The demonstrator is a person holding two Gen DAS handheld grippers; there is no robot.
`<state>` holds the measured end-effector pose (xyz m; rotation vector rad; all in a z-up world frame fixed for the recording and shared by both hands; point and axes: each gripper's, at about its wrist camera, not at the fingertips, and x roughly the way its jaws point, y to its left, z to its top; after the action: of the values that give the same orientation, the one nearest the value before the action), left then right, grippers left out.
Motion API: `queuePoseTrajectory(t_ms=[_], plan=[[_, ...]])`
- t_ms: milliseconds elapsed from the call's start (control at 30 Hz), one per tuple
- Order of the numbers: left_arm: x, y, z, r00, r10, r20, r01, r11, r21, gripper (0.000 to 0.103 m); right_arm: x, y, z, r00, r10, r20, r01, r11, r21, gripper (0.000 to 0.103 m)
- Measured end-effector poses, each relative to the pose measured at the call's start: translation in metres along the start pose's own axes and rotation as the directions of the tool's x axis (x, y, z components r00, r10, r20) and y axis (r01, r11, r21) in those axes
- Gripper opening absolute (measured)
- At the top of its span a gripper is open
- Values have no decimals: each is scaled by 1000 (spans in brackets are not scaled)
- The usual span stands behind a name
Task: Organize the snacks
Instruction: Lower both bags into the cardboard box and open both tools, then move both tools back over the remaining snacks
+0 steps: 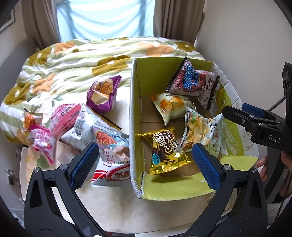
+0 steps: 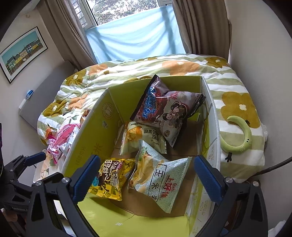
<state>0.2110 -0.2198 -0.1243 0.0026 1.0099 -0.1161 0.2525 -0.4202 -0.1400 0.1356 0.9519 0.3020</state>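
While both tongs (image 1: pixel 144 160) (image 2: pixel 146 175) gape, four snacks (image 2: pixel 157 180) fill box (image 2: pixel 109 113).

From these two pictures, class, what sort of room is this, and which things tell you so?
Most likely a bedroom in a home: a floral quilt covers a bed, curtains frame the window, and a framed picture hangs on the wall.

Gold snack bag (image 1: pixel 166 151) in green-lined box (image 1: pixel 144 80); flower-patterned striped quilt (image 1: pixel 76 60).
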Motion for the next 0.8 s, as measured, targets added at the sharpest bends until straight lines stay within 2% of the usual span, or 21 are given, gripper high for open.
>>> queuePoseTrajectory(t_ms=[267,433,633,800], plan=[[-34,10,1,998,14,56,-15,1000,17,101,-33,11,3,998,-25,60,25,1000,-4,102],[-56,30,-7,996,2,84,-2,1000,4,101,-53,35,2,996,-43,75,45,998,-36,102],[-77,74,-25,994,2,109,-2,1000,0,101,-74,79,-4,992,-10,125,17,998,-60,102],[-90,131,-37,994,23,110,-23,1000,-7,101,-71,127,-11,989,16,145,-9,999,-51,102]])
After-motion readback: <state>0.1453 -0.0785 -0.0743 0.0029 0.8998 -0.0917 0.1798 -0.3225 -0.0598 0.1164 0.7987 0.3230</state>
